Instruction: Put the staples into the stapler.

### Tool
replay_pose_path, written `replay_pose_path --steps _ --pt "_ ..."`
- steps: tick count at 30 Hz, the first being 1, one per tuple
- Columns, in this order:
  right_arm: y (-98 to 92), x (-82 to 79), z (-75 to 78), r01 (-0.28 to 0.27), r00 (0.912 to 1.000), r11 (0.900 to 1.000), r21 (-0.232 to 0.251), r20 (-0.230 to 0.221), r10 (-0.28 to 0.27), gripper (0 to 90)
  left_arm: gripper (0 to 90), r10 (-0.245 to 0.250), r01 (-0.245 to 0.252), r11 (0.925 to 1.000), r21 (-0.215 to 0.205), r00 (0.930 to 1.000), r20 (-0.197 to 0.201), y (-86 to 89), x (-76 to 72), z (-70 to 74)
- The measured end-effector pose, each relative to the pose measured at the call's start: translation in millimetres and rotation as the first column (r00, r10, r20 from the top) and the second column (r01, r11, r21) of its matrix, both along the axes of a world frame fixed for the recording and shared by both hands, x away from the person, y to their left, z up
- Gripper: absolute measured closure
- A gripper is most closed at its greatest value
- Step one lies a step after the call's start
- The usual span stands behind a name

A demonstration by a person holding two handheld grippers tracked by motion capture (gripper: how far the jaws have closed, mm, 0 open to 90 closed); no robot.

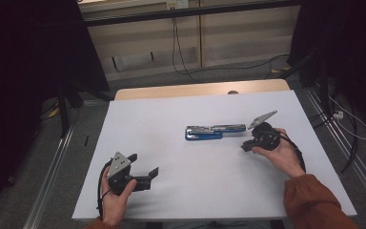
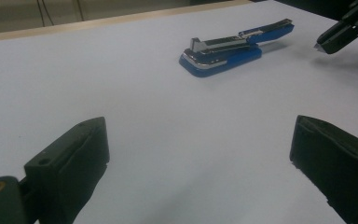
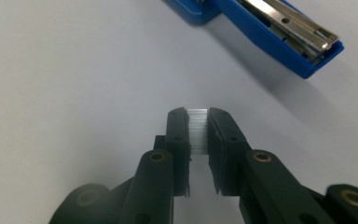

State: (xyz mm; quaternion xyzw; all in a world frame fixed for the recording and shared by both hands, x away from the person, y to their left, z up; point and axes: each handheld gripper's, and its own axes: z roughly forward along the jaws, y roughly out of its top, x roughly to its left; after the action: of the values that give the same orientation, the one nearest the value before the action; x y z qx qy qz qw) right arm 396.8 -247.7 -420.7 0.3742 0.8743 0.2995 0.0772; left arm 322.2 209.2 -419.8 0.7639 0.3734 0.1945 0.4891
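Note:
A blue stapler (image 1: 214, 131) lies swung open flat near the middle of the white table (image 1: 162, 114), its metal staple channel facing up. In the right gripper view the stapler (image 3: 279, 32) is just beyond my right gripper (image 3: 198, 114), which is shut on a short silvery strip of staples (image 3: 198, 130). In the high view my right gripper (image 1: 244, 146) sits at the stapler's right end, a little nearer to me. My left gripper (image 1: 144, 164) rests at the front left, open, with nothing between its jaws. From the left gripper view (image 2: 200, 140) the stapler (image 2: 233, 49) lies far ahead, the right gripper (image 2: 335, 37) beside it.
A wooden strip (image 1: 200, 89) runs along the table's far edge. Cables (image 1: 181, 62) trail over the floor behind, and more cables (image 1: 348, 124) lie by the right side. Dark curtains stand at both back corners. Bare white surface spreads between the two grippers.

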Motion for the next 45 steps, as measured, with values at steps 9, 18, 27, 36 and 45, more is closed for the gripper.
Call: replay_pose_path --steps 9,18,27,36,45 --pt "3.3 -1.1 5.0 -0.021 0.9997 0.998 0.056 0.017 0.020 79.3 4.7 -0.003 0.003 1.0000 -0.006 1.0000 -0.001 -1.3 0.2 -0.3" --pt "12.5 2.6 10.2 -0.052 0.9985 0.997 0.062 0.024 0.050 79.3 4.8 0.001 -0.001 1.0000 -0.005 1.0000 -0.005 -1.3 0.6 -0.7" --pt "24.4 10.1 18.5 -0.073 0.9965 0.996 0.051 0.043 0.071 79.3 4.8 -0.004 0.004 1.0000 0.002 1.0000 0.001 -1.2 0.6 -0.2" --pt "37.2 17.9 27.6 -0.106 0.9924 0.992 0.072 0.070 0.101 79.3 4.7 -0.008 0.008 1.0000 0.002 1.0000 -0.001 -1.2 0.9 -0.4" --pt "45.1 27.4 30.2 -0.112 0.9918 0.990 0.091 0.073 0.105 79.2 4.8 -0.009 0.009 1.0000 0.000 1.0000 -0.002 -1.0 1.0 -0.5"
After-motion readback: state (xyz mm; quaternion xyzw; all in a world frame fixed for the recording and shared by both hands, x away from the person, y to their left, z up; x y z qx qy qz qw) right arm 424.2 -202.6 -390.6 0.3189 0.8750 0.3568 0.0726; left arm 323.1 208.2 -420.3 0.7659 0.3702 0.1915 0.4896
